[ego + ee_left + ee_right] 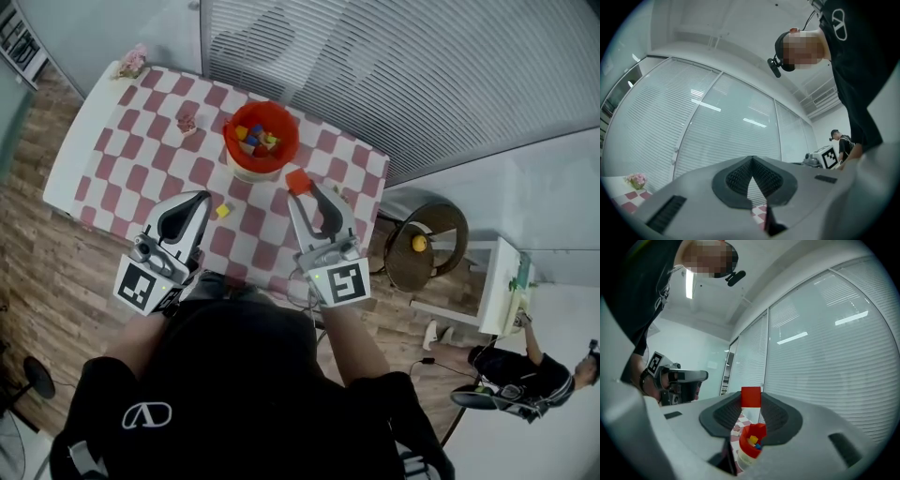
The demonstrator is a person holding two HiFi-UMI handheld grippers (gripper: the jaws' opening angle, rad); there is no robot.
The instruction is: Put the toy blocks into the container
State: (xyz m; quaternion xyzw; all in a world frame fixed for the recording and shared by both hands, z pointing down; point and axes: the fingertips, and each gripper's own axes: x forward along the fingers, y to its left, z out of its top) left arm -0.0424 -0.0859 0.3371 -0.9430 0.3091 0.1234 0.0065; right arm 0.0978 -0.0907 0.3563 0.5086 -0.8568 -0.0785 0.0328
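Head view: block in right gripper

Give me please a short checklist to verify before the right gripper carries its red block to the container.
1. Grip on the red block: ok. The right gripper has its pads pressed on both sides of it.
2. Container upright and open: ok. Some blocks lie inside, and there is room left.
3. Block above the opening: not ok. It hangs short of the near rim.
4. Way to the rim free: ok. Nothing stands between in the head view.
5. Left gripper out of the way: ok. It is shut, empty, off to the left by the yellow block.
6. Small pink thing is a block: cannot tell.
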